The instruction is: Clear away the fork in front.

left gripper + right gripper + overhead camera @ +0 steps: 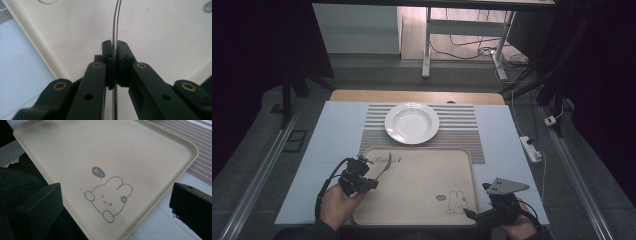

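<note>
A thin metal utensil (384, 167) (115, 20) is clamped edge-on in my left gripper (373, 181) (115, 47), whose jaws are shut on its handle. It hangs over the left part of a beige tray (422, 190) (162, 37) (112, 145); whether it is a fork or a spoon I cannot tell. My right gripper (468, 213) (116, 195) stands open at the tray's near right corner, its black jaws wide apart above a printed bunny (110, 197), with nothing between them. A white deep plate (412, 122) sits empty beyond the tray.
The plate rests on a striped placemat (462, 125) over a pale blue table cover (337, 130). A white power strip (532, 148) lies off the table's right edge. A desk frame and cables (462, 45) stand on the floor behind.
</note>
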